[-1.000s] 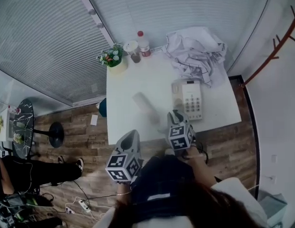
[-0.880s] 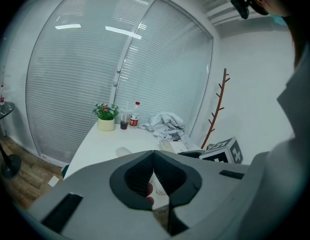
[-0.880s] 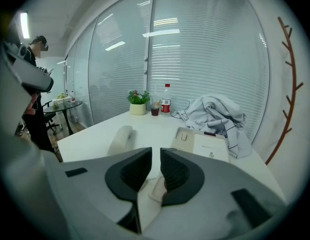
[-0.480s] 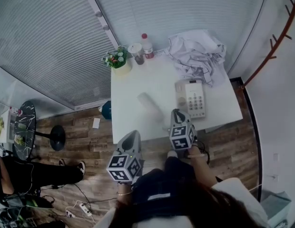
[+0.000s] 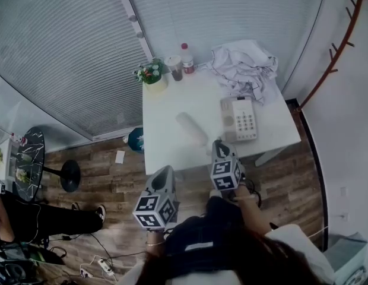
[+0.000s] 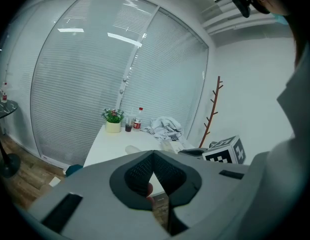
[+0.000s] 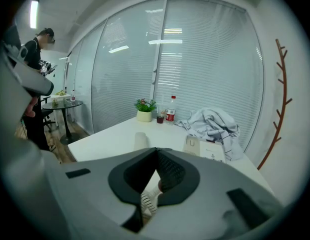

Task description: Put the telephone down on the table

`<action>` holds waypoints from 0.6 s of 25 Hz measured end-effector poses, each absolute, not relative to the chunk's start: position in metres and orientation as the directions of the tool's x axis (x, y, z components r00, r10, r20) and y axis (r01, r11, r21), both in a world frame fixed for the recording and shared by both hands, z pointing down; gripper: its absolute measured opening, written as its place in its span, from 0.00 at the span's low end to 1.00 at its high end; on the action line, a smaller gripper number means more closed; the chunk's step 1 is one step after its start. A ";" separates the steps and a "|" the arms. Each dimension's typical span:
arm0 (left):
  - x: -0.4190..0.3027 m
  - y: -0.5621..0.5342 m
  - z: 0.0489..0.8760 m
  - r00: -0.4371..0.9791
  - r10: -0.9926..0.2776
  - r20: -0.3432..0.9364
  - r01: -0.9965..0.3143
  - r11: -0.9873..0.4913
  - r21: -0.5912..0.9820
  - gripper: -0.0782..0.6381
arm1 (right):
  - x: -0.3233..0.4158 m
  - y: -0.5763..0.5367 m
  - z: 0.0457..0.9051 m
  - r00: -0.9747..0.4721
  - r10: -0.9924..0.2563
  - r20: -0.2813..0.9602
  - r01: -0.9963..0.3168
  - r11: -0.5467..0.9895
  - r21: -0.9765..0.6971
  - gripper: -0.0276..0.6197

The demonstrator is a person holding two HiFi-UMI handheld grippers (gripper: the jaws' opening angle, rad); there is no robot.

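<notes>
Only the head view takes in both tools at once. The left gripper [image 5: 164, 173] and the right gripper [image 5: 218, 146] hang off the near edge of the white table [image 5: 167, 148], at about 7 and 5 o'clock from its centre. Both point toward 12 o'clock and tilt a little downward.

The left gripper view alone catches the other tool's marker cube [image 6: 224, 151] at 3 o'clock, with a branch-like coat rack [image 6: 212, 109] behind it. The right gripper view alone shows a person [image 7: 35, 54] standing at 9 o'clock near a round dark side table [image 7: 62, 104]. In each gripper view the jaws meet at their tips and nothing is held between them.

The telephone [image 5: 239, 119] lies flat on the table at 3 o'clock from the centre. It is pale, with the keypad up and the cradle bare. Its handset [image 5: 192, 129] lies apart from it on the tabletop, at 9 o'clock from the base and set at a slant.

A crumpled cloth [image 5: 243, 67] is heaped at 1 o'clock. A potted plant [image 5: 151, 74], a cup [image 5: 174, 67] and a bottle [image 5: 187, 58] stand together at 11 o'clock.
</notes>
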State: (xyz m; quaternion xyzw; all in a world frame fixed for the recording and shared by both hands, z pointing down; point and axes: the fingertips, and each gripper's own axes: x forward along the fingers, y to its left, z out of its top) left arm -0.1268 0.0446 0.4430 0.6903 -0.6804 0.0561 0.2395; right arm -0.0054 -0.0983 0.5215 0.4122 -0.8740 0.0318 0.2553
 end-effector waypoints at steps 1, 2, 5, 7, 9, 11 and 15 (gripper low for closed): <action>-0.126 0.048 0.443 0.073 -0.914 0.399 -0.966 0.034 0.255 0.11 | -0.004 -0.094 0.520 -0.528 -0.708 0.469 -0.737 0.656 0.159 0.04; -0.126 0.051 0.443 0.078 -0.915 0.395 -0.966 0.029 0.256 0.11 | -0.003 -0.090 0.518 -0.526 -0.711 0.468 -0.739 0.654 0.163 0.04; -0.123 0.063 0.439 0.093 -0.918 0.384 -0.965 0.012 0.263 0.11 | 0.004 -0.076 0.513 -0.518 -0.719 0.464 -0.749 0.643 0.160 0.04; -0.121 0.071 0.439 0.103 -0.919 0.381 -0.963 0.003 0.268 0.11 | 0.007 -0.068 0.509 -0.519 -0.728 0.448 -0.762 0.631 0.144 0.04; -0.120 0.079 0.440 0.108 -0.918 0.382 -0.963 -0.001 0.271 0.11 | 0.010 -0.060 0.503 -0.521 -0.737 0.431 -0.773 0.621 0.130 0.04; -0.117 0.087 0.440 0.112 -0.918 0.379 -0.961 -0.004 0.275 0.11 | 0.014 -0.050 0.498 -0.521 -0.744 0.417 -0.783 0.612 0.112 0.04; -0.112 0.102 0.441 0.121 -0.919 0.376 -0.961 -0.013 0.277 0.11 | 0.025 -0.034 0.487 -0.517 -0.765 0.384 -0.802 0.590 0.094 0.03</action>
